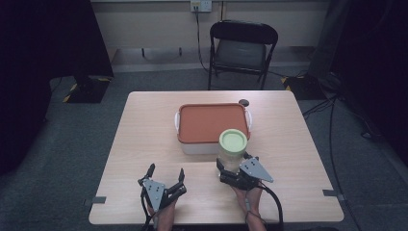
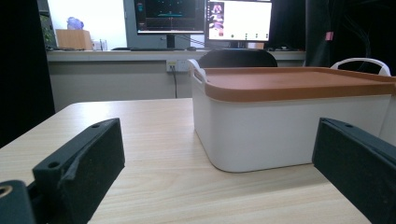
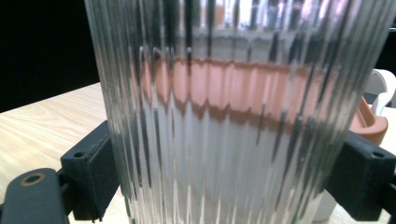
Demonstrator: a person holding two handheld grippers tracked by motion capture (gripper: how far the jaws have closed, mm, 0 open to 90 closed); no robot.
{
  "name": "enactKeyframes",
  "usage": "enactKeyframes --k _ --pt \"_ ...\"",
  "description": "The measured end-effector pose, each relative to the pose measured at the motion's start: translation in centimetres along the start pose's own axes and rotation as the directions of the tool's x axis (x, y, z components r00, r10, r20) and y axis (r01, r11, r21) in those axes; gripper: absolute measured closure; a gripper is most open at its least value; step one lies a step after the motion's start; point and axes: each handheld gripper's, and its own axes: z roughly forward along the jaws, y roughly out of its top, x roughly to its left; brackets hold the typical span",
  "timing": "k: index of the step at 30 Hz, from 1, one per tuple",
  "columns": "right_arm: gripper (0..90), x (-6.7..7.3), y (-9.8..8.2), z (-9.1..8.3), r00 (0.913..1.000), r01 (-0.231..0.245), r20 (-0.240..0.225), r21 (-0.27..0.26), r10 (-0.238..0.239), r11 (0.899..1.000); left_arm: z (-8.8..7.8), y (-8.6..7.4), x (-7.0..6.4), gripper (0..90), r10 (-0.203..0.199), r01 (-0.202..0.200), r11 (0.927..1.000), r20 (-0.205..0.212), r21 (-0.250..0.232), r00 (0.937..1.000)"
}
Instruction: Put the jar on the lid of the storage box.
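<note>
A ribbed clear glass jar with a pale green lid stands upright on the table, just in front of a white box with an orange lid. My right gripper is shut on the jar, one jaw pressed to each side. In the right gripper view the jar is very close, between the right gripper jaws. My left gripper rests open near the front edge, to the left of the jar, holding nothing. In the left gripper view the left gripper faces the box, which stands a short way ahead.
The light wooden table has bare room to the left and right of the box. A small dark round object lies behind the box. A black folding chair stands beyond the far edge. Monitors sit on a desk farther back.
</note>
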Motion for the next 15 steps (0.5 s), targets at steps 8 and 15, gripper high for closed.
enactKeyframes --k 8,15 --pt "11.2 0.0 1.1 0.1 0.9999 0.000 -0.012 -0.006 0.000 1.000 0.0 0.0 0.0 1.9 0.000 0.000 1.0000 0.000 0.000 1.0000" --pt "11.2 -0.1 1.8 0.4 0.9998 0.001 -0.020 0.007 -0.001 1.000 0.0 0.0 0.0 1.9 0.000 0.000 1.0000 0.000 0.000 1.0000"
